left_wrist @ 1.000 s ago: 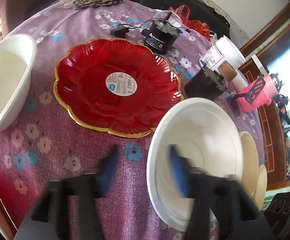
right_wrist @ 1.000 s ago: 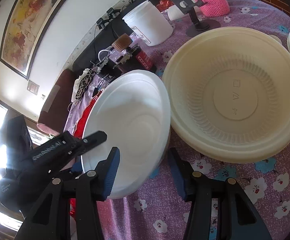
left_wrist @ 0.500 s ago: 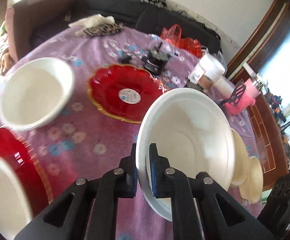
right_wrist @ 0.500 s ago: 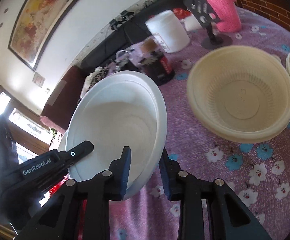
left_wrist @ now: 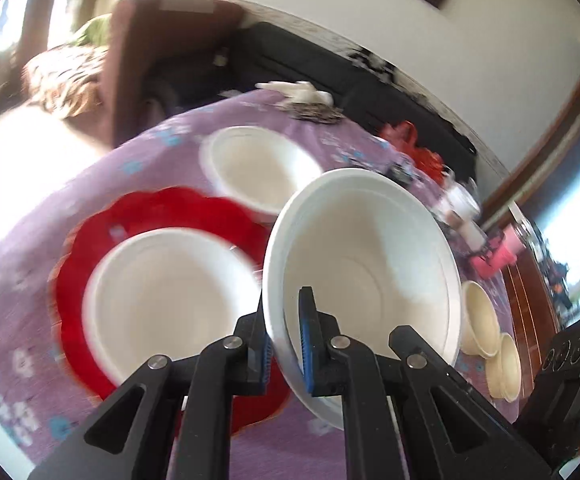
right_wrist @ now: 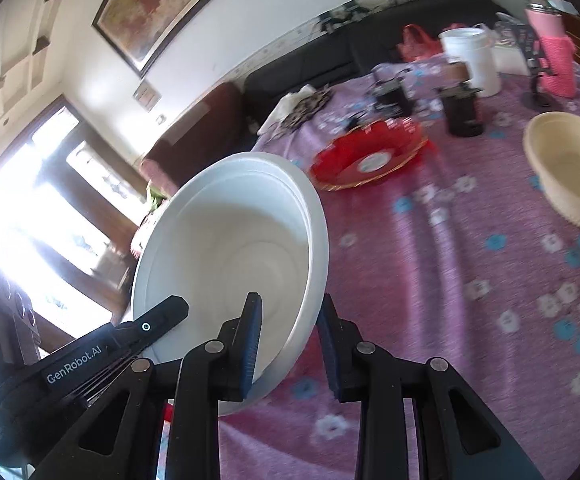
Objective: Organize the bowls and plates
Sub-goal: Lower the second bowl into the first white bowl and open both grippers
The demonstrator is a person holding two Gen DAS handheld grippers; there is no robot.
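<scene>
My left gripper (left_wrist: pixel 284 336) is shut on the rim of a white bowl (left_wrist: pixel 366 264) and holds it tilted above the purple flowered table (left_wrist: pixel 30 216). My right gripper (right_wrist: pixel 288 334) straddles the same bowl's (right_wrist: pixel 230 256) opposite rim with a gap between its blue pads, so it is open. Below on the left a second white bowl (left_wrist: pixel 166 300) sits on a red plate (left_wrist: pixel 170 208). A third white bowl (left_wrist: pixel 258 168) stands farther back. Another red plate (right_wrist: pixel 366 156) lies mid-table.
Two cream bowls (left_wrist: pixel 490 336) stand at the right in the left wrist view; one (right_wrist: pixel 570 168) shows in the right wrist view. A white jar (right_wrist: pixel 470 56), a dark bottle (right_wrist: pixel 462 108) and a pink cup (right_wrist: pixel 554 60) stand at the back. A dark sofa (right_wrist: pixel 330 60) lies behind.
The bowl has been lifted off the table and carried left, over the red plate with a white bowl. My right gripper's jaws have widened around the rim.
</scene>
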